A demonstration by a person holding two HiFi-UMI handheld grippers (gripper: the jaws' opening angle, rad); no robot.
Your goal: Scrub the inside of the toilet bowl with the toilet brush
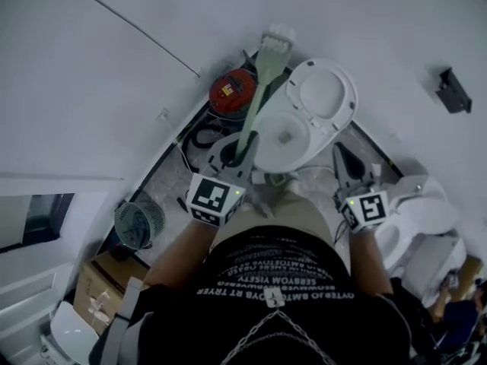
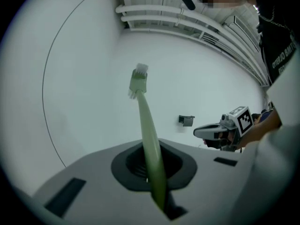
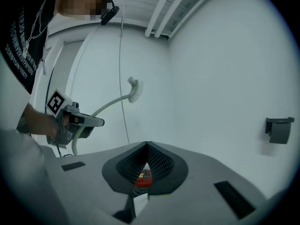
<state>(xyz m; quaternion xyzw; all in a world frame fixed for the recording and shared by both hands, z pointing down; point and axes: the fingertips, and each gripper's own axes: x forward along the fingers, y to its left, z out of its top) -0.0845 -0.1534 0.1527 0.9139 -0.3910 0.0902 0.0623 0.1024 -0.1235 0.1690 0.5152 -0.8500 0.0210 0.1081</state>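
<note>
My left gripper (image 1: 245,152) is clamped on the low end of the brush (image 1: 259,90) handle. The green shaft rises ahead of the jaws and the white bristle head stands in the air, not in the bowl (image 1: 283,137), which lies just right of the jaw tips and below them. My right gripper (image 1: 346,164) hangs at the bowl's far side, jaws closed on nothing. I judge the brush light and its curved plastic shaft a bit springy — a hold this far back gives reach but lets the head wag, and the smooth handle may twist under scrubbing pressure. Room is tight: the raised seat (image 1: 326,91) stands beyond the bowl, a red drum (image 1: 232,91) sits ahead-left of my left jaws, and a second toilet (image 1: 426,219) crowds my right gripper — swinging the head down and right looks open.
</note>
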